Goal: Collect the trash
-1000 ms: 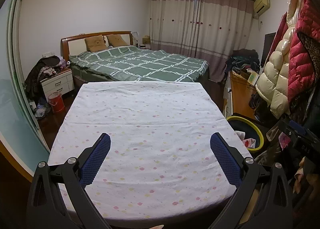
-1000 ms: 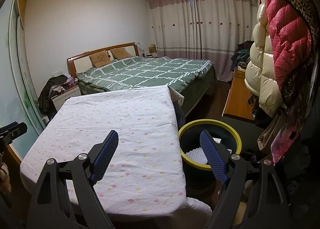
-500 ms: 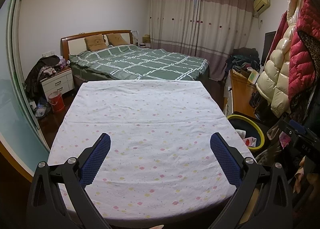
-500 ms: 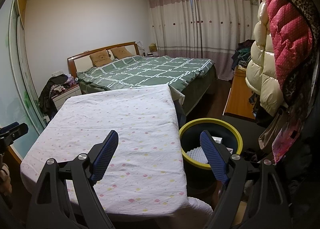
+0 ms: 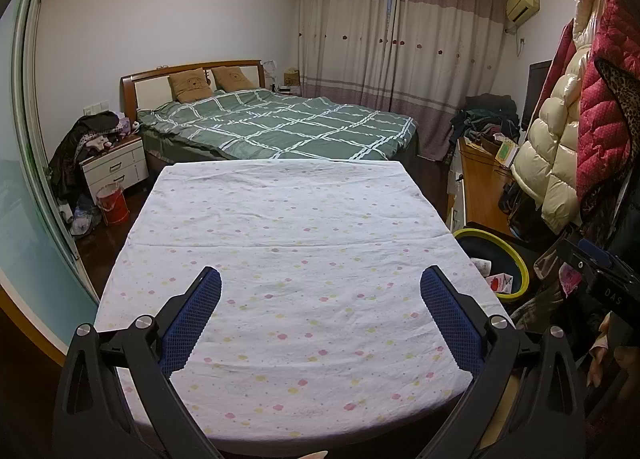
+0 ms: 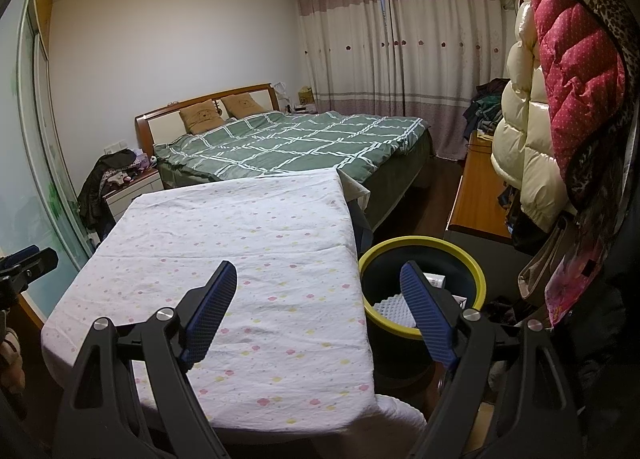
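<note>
Both your tongs are wide open and hold nothing. Your left tongs hang over the bare flowery sheet. Your right tongs sit at the sheet's edge, with the yellow-rimmed bin just past the right finger. Trash already lies inside it. It looks nearly done, so next look around for any more trash.

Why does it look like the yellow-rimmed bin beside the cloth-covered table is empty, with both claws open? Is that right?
Not empty. The right wrist view shows the yellow-rimmed bin already holding trash, including a white dimpled foam piece. It does stand beside the cloth-covered table, and the left claw and right claw are open.
</note>
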`<state>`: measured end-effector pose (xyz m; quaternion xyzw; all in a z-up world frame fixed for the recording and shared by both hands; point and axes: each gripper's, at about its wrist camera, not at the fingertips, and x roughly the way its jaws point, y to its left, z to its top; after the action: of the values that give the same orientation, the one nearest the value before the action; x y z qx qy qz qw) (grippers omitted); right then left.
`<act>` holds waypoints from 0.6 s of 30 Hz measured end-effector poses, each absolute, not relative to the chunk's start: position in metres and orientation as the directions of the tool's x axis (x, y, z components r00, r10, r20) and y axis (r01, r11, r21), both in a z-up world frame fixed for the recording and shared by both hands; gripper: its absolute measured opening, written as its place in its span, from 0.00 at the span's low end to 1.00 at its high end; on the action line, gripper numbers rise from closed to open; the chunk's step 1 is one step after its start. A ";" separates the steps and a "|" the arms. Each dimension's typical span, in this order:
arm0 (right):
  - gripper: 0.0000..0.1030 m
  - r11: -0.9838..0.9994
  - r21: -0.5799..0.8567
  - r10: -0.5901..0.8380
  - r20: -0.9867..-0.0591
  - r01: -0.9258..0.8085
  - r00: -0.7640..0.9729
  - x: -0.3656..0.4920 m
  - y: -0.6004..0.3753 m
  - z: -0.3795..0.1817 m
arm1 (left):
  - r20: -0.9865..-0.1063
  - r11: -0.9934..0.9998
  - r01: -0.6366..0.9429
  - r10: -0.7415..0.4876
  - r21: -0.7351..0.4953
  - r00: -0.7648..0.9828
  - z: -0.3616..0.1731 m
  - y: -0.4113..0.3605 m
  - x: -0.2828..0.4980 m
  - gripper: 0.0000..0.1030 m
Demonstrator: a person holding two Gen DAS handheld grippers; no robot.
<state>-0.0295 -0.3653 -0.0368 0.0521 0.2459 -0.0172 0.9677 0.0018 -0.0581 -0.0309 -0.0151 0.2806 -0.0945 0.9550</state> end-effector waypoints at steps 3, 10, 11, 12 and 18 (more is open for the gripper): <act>0.77 0.994 0.092 -0.007 -0.478 0.058 0.878 -0.029 -0.365 -0.037 | -0.534 0.982 0.172 -0.189 -0.082 0.824 -0.031 -0.059 0.002 0.95; 0.77 0.994 0.094 -0.006 -0.480 0.058 0.877 -0.029 -0.365 -0.038 | -0.536 0.982 0.172 -0.188 -0.080 0.823 -0.034 -0.060 0.002 0.95; 0.77 0.994 0.094 -0.005 -0.481 0.057 0.877 -0.029 -0.365 -0.038 | -0.536 0.982 0.171 -0.187 -0.080 0.823 -0.033 -0.060 0.002 0.95; 0.77 0.994 0.093 -0.005 -0.482 0.057 0.876 -0.029 -0.364 -0.039 | -0.536 0.982 0.172 -0.188 -0.080 0.823 -0.033 -0.060 0.002 0.95; 0.77 0.994 0.096 -0.001 -0.484 0.054 0.875 -0.029 -0.364 -0.040 | -0.545 0.984 0.163 -0.179 -0.079 0.819 -0.040 -0.060 0.003 0.95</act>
<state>-0.0286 -0.3644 -0.0402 0.0532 0.2498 -0.0144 0.9667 0.0032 -0.0604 -0.0400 -0.0143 0.2869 -0.0895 0.9537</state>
